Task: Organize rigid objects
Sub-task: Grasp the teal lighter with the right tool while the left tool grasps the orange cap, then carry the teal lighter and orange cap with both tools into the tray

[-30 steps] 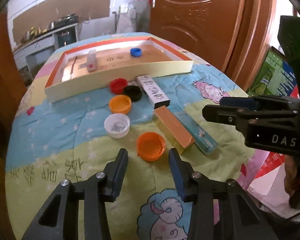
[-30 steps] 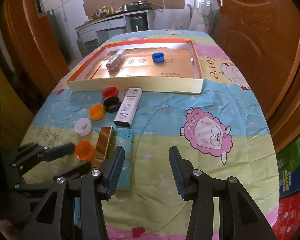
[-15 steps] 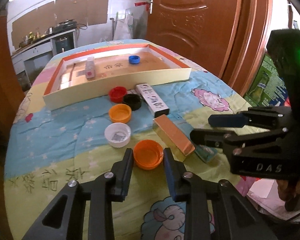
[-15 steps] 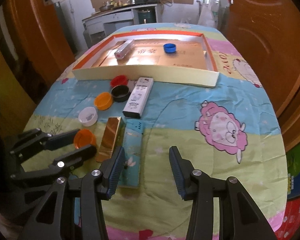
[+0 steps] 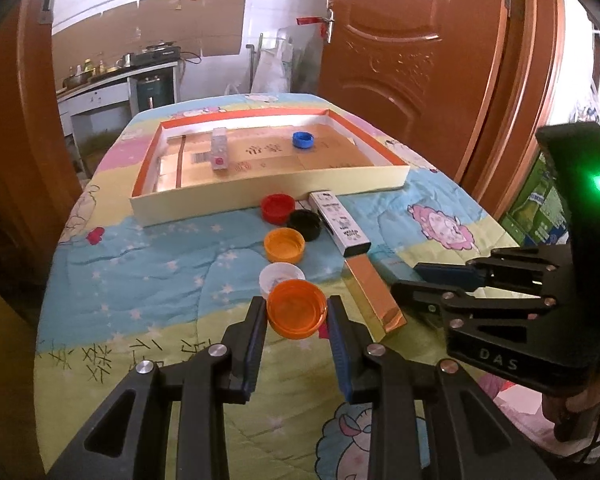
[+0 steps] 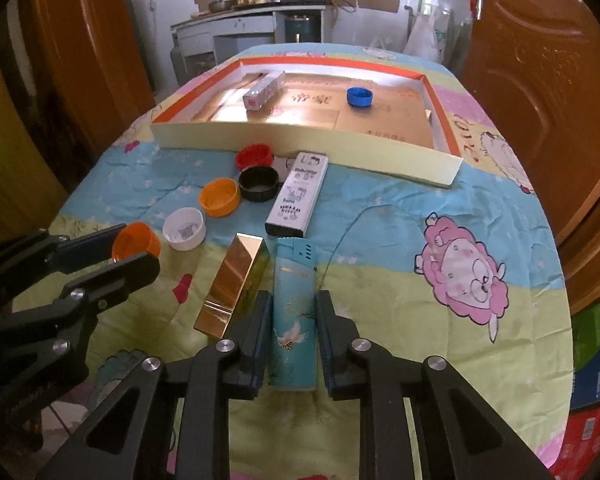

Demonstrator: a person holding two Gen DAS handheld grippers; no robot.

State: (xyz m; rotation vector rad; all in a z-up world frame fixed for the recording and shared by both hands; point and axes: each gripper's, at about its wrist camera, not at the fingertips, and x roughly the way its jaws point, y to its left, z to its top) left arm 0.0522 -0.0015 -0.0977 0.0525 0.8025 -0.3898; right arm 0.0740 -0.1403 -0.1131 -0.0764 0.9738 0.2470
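My left gripper is shut on a big orange cap, which hangs a little above the quilt in front of a white cap. The right wrist view shows the same gripper and cap at the left. My right gripper points down at a teal lighter lying lengthwise on the quilt; its jaws are closing, and the pads touch both long sides of the lighter. A gold box lies just left of the lighter. The cardboard tray stands beyond, holding a blue cap and a clear box.
Between me and the tray lie a white printed box, a smaller orange cap, a black cap and a red cap. Wooden doors flank the bed. Cartons stand on the floor at the right.
The left gripper closed on the big orange cap and raised it slightly. The right gripper shifted left over the teal lighter and closed around it.
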